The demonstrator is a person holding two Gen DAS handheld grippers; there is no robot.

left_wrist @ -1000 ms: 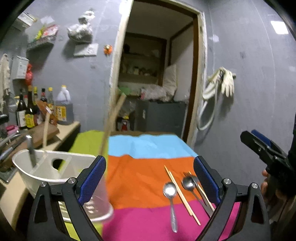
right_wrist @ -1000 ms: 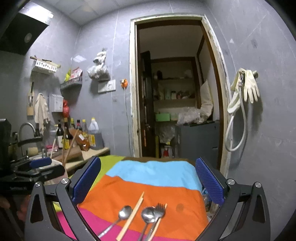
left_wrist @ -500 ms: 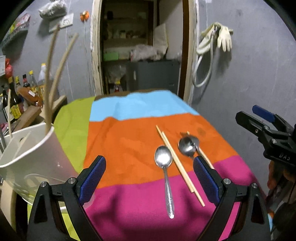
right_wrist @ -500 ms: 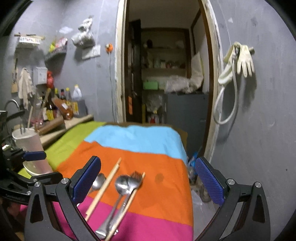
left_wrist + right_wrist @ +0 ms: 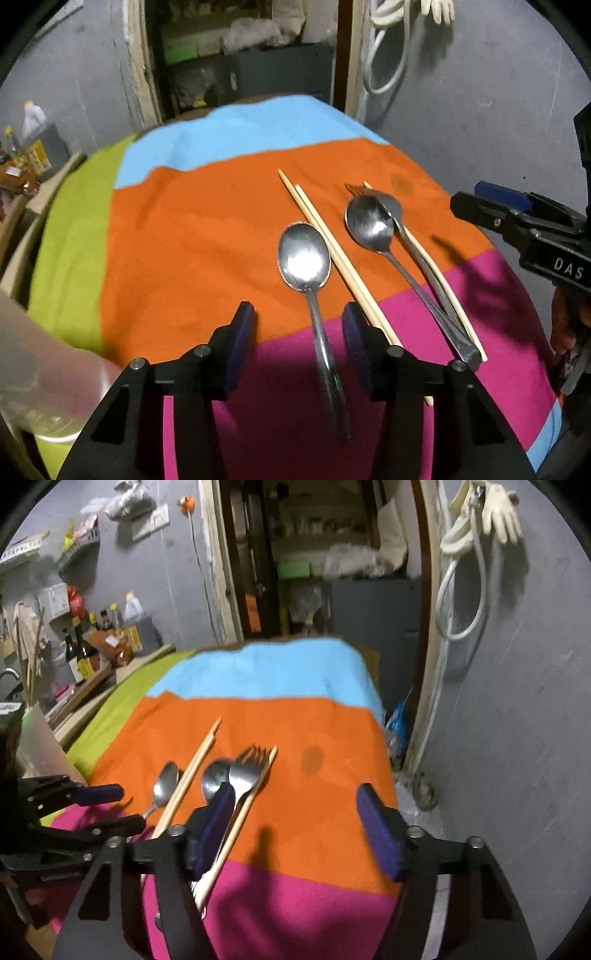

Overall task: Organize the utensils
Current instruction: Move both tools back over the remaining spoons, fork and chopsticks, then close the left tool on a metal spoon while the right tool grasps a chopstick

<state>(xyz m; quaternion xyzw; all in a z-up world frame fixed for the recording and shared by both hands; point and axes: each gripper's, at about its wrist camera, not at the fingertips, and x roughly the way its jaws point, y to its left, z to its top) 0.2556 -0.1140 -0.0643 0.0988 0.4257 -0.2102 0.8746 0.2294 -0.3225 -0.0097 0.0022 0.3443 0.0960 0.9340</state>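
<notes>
Left wrist view: I am holding my left gripper (image 5: 298,321) with its jaws apart around the handle of the near spoon (image 5: 308,266), not yet closing on it. The spoon is lying flat on the striped cloth (image 5: 192,236), bowl up and shiny. At 1 o'clock, a chopstick pair (image 5: 332,251), a second spoon (image 5: 373,229) and a fork (image 5: 397,216) are lying loose. A blurred white holder (image 5: 40,369) is sitting at 8 o'clock.

Right wrist view: my right gripper (image 5: 295,830) is hovering with jaws spread, gripping nothing. All utensils are lying at 10 o'clock, so I judge sorting of these still pending.
</notes>
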